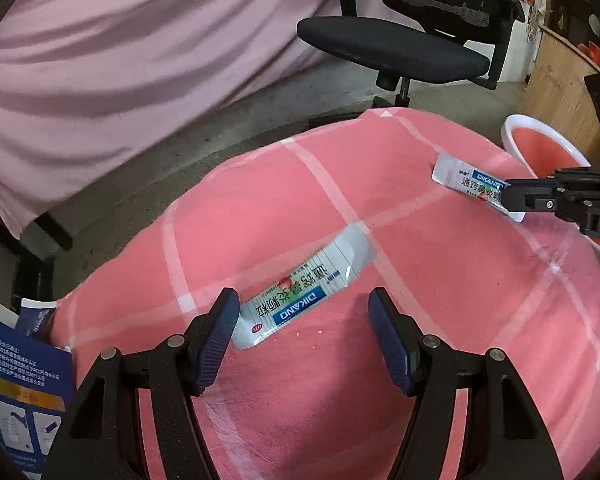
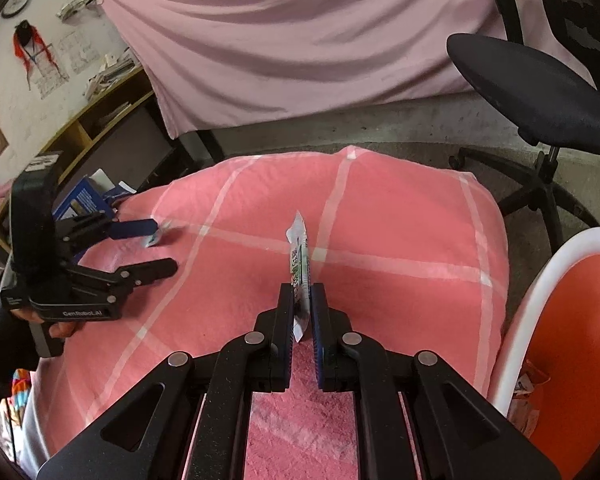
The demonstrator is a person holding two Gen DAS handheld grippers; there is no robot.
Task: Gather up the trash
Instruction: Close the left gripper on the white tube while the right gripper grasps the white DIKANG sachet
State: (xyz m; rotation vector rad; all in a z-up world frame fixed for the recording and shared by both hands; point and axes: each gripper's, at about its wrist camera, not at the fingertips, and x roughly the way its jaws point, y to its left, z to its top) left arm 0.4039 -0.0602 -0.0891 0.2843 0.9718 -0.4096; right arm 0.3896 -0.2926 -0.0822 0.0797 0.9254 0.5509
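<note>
On pink checked cushion (image 1: 300, 200): left gripper (image 1: 302, 312) wide over lying sachet (image 1: 304, 294); right gripper (image 2: 301, 300) pinches second sachet (image 2: 300, 256), lower end hidden between pads; bin (image 2: 548, 272) cut off at right edge.

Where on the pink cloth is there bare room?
Bare: the pink checked cloth from the held white medicine sachet across to the white-rimmed orange bin, plus its far corner. Crowded: the near-left, around the lying white sachet and left gripper.

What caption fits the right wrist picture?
Right gripper pinches a sachet above the pink cloth, near the orange bin.
</note>
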